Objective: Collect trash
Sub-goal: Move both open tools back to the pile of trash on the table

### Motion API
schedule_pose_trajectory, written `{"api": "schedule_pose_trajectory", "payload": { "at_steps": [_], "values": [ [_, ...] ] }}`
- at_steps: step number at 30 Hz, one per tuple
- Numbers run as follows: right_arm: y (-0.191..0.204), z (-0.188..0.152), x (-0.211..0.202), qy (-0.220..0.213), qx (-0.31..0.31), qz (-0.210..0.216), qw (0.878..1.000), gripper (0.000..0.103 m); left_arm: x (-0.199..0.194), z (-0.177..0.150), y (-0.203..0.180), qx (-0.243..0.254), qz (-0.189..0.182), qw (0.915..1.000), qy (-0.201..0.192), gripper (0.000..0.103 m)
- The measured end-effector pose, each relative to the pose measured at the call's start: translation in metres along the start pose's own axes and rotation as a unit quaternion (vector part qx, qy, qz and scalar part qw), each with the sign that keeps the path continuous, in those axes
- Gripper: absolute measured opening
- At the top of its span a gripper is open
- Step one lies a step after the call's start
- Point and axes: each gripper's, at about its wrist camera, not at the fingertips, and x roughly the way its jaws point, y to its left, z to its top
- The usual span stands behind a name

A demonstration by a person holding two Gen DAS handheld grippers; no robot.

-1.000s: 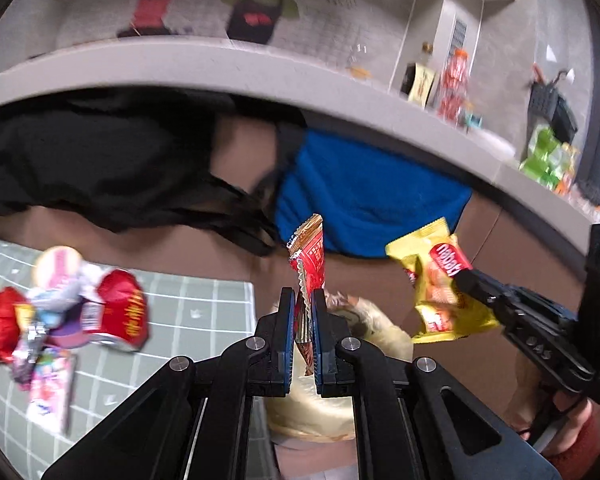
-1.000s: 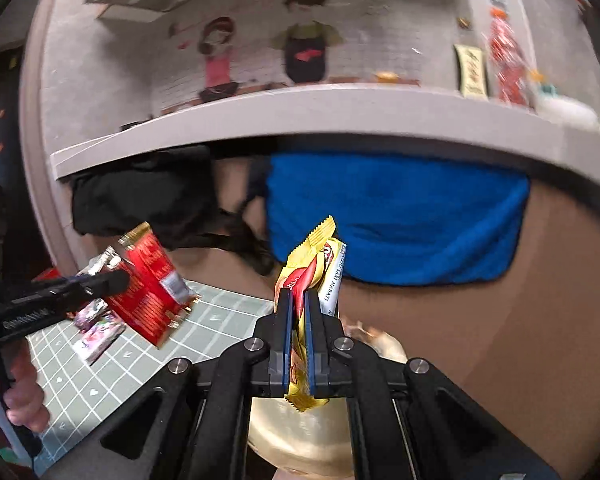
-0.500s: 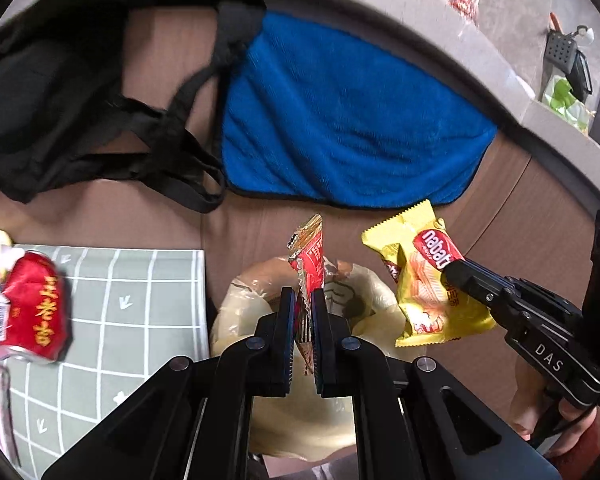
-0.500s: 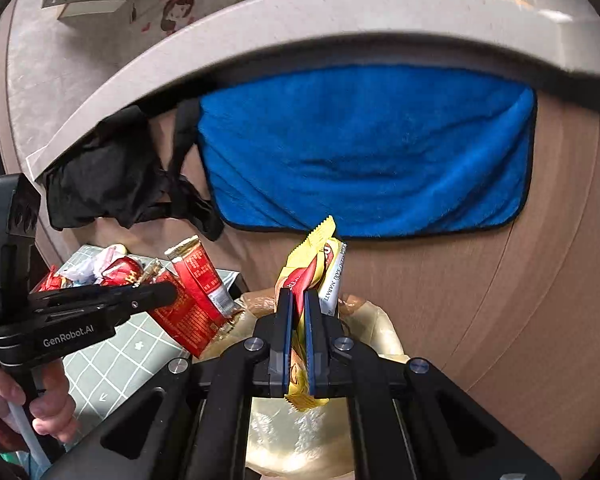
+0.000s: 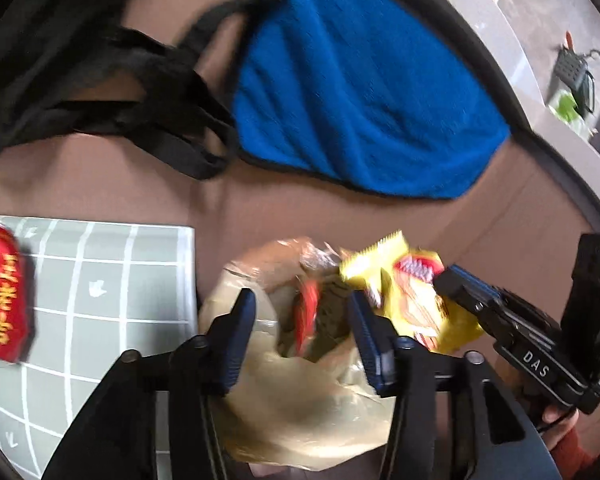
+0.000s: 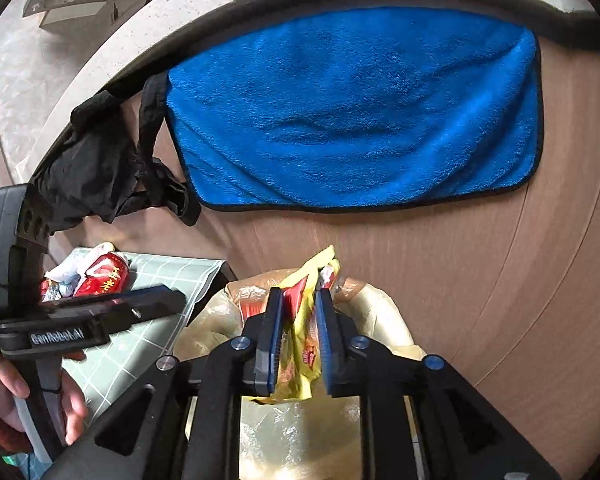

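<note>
Red and yellow wrappers were pinched tight a second ago, above and short of the bag; now both grippers sit low over the mouth of the clear plastic bag (image 5: 300, 408) at the bottom centre of each view. The left gripper (image 5: 300, 312) has just been opening and its fingers stand spread wide, the red wrapper (image 5: 306, 316) loose between them, touching neither pad and dropping into the bag. The right gripper (image 6: 298, 336) has also just been opening; the yellow wrapper (image 6: 304, 344) hangs in the narrow gap between its fingers, over the bag, and whether the pads touch it I cannot tell. More wrappers, a red packet (image 5: 2, 296) among them, lie on the green mat (image 5: 112, 280) at lower left. A blue towel (image 6: 356, 112) fills the upper centre, no longer distant as before.
</note>
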Motion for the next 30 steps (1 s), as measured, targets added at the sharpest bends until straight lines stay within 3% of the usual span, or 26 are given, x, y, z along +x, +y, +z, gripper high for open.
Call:
{"api": "schedule_pose_trajectory", "payload": {
  "at_steps": [6,12,16,20,26,30],
  "values": [
    [0.010,0.008,-0.015,-0.019,0.003,-0.024,1.000,0.018,-0.049,-0.002,0.017,0.013,0.043,0.9977,-0.052,0.055],
    [0.051,0.014,-0.037,-0.056,0.000,-0.010,0.998,0.018,-0.122,-0.019,0.052,0.027,0.092,0.9894,-0.109,0.061],
    [0.111,0.018,-0.038,-0.051,-0.036,0.028,0.998,0.018,-0.172,-0.032,0.086,0.012,0.123,0.9850,-0.120,0.061],
    [0.174,0.017,-0.031,-0.031,-0.062,0.088,0.994,0.018,-0.222,-0.054,0.122,0.006,0.180,0.9743,-0.135,0.061],
    [0.260,0.014,-0.022,-0.005,-0.091,0.164,0.982,0.018,-0.270,-0.086,0.185,-0.043,0.218,0.9651,-0.138,0.061],
    [0.297,0.026,-0.028,-0.016,-0.116,0.179,0.977,0.018,-0.299,-0.110,0.231,-0.086,0.246,0.9554,-0.139,0.061]
  ]
}}
